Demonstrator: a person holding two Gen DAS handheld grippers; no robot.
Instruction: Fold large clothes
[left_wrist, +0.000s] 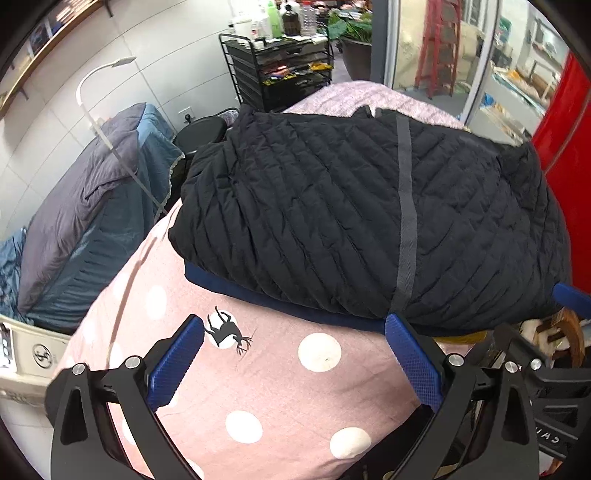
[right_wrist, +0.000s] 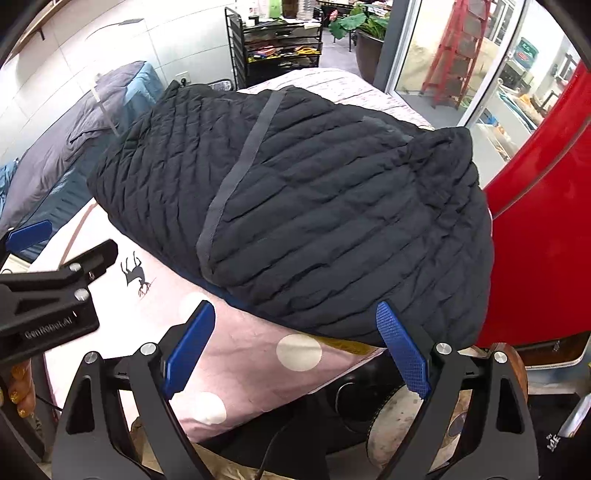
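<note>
A black quilted jacket (left_wrist: 354, 206) lies folded into a bundle on a pink polka-dot sheet (left_wrist: 280, 387), with a grey tape strip (left_wrist: 405, 206) running across it and a navy layer (left_wrist: 258, 295) showing beneath its near edge. The left hand-held gripper (left_wrist: 295, 332) hangs released, fingers spread wide just near of the jacket's edge. The right hand-held gripper (right_wrist: 295, 317) is likewise released, gaping at the jacket's near right edge. A black wire cart (left_wrist: 280, 70) stands at the far side.
</note>
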